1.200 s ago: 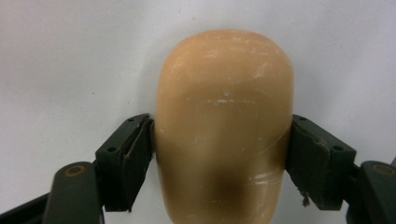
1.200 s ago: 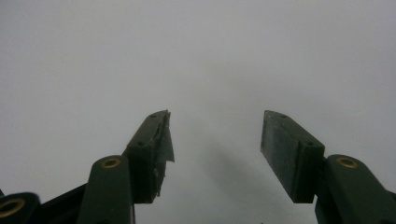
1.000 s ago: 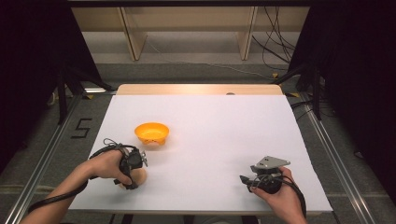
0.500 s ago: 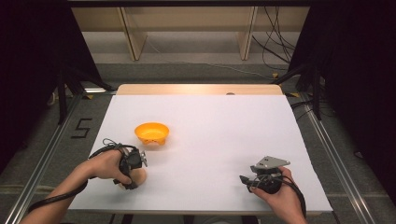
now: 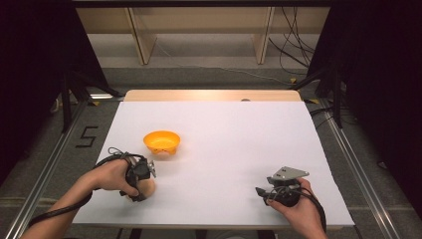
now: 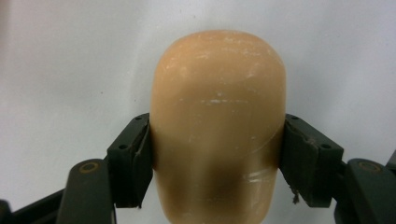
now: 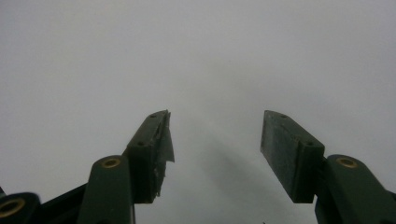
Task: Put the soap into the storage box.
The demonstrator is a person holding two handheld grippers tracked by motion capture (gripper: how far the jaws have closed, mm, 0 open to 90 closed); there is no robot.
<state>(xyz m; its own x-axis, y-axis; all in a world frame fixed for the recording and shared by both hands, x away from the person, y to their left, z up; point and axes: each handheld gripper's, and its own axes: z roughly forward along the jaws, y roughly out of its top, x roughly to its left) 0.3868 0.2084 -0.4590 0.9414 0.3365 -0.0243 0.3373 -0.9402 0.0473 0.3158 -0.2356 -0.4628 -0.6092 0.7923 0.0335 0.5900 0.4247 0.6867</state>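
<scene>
left tool [image 6: 217, 154] tight around plain unlabelled tan block [image 6: 218, 121]

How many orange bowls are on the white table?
1. The orange bowl sits on the white table, left of the middle, just beyond the left tool, which holds a tan rounded thing. No other bowl is visible.
</scene>
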